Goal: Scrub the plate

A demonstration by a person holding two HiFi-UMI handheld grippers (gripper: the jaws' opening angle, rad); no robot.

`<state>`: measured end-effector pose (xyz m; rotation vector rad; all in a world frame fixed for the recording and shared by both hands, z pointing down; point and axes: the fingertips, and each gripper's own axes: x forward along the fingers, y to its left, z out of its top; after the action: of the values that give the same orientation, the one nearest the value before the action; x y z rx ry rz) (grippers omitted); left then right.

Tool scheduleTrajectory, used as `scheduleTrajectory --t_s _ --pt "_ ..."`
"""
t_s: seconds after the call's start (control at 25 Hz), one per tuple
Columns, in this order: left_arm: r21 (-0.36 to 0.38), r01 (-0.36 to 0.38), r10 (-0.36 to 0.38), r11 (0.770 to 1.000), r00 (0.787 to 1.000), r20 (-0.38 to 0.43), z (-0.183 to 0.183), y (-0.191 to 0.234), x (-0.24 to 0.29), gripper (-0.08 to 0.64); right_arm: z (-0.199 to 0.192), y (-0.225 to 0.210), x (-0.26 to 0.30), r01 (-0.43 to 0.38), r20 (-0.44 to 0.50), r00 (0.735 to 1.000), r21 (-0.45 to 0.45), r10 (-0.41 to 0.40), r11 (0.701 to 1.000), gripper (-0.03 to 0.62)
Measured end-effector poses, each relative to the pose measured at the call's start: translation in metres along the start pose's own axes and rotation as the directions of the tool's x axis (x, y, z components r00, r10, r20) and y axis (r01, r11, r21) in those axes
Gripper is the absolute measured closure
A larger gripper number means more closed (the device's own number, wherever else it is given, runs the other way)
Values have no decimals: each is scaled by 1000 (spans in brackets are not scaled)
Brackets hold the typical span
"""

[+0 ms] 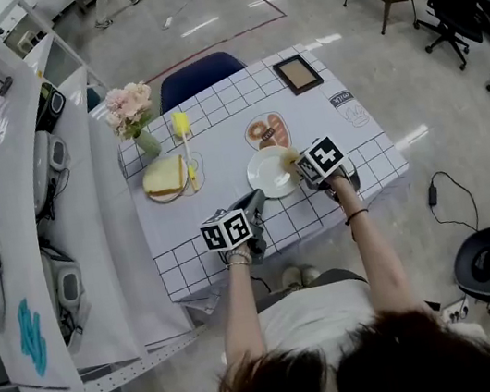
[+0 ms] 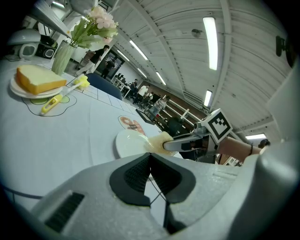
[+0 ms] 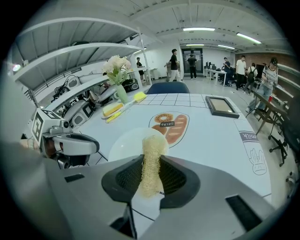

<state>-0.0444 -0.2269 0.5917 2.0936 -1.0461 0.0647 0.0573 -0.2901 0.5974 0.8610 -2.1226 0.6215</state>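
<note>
A white plate (image 1: 269, 173) lies on the checked tablecloth, right of centre; it also shows as the plate (image 2: 129, 143) and the plate (image 3: 126, 143). My right gripper (image 1: 301, 166) is shut on a pale loofah scrubber (image 3: 152, 161), whose tip (image 1: 289, 160) rests at the plate's right rim. The scrubber (image 2: 157, 142) touches the plate edge in the left gripper view. My left gripper (image 1: 253, 203) hovers just below-left of the plate, its jaws shut together with nothing between them (image 2: 150, 176).
A second plate with a bread slice (image 1: 165, 176) and a yellow brush (image 1: 184, 140) lie at the table's left. A vase of pink flowers (image 1: 131, 113) stands behind them. A bread-print mat (image 1: 267, 130), a picture frame (image 1: 298, 73) and a blue chair (image 1: 200, 77) are at the back.
</note>
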Motion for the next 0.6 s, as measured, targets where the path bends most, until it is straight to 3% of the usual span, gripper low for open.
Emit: scheduleTrajectory --t_s 0.6 --pt "-9 -9 9 1000 1000 5 -4 -2 -3 549 -12 11 -2 -43 -40 998 -33 42 999 508"
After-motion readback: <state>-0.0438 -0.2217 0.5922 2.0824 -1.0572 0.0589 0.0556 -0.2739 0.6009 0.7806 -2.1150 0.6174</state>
